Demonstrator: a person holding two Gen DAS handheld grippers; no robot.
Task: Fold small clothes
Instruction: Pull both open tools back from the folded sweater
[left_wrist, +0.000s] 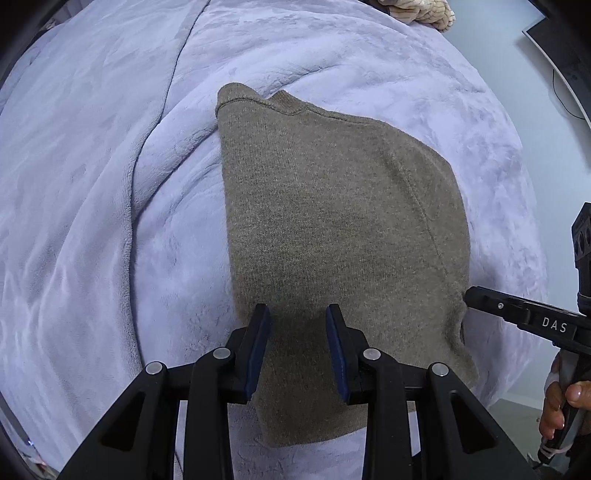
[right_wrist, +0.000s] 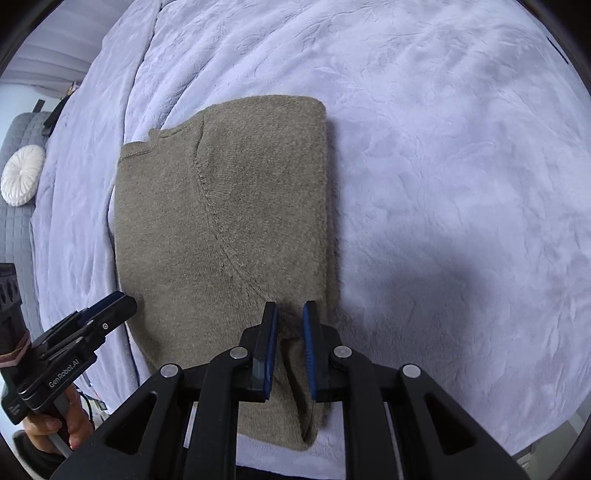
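A brown knit sweater (left_wrist: 332, 229) lies folded lengthwise on the lavender blanket (left_wrist: 92, 221); its neck end is far from me, its hem end near. My left gripper (left_wrist: 298, 314) is open and hovers over the sweater's near left part, holding nothing. My right gripper (right_wrist: 290, 312) is open with a narrower gap, over the sweater's (right_wrist: 229, 229) near right edge, where a fold of cloth rises between the fingers; no grip shows. The right gripper also shows in the left wrist view (left_wrist: 517, 314), and the left one in the right wrist view (right_wrist: 107, 306).
The blanket (right_wrist: 461, 184) covers a bed with ridges and a seam at left. A round white cushion (right_wrist: 22, 173) lies on a grey sofa at far left. A beige knit item (left_wrist: 421, 13) lies at the far edge. The bed's edge is near me.
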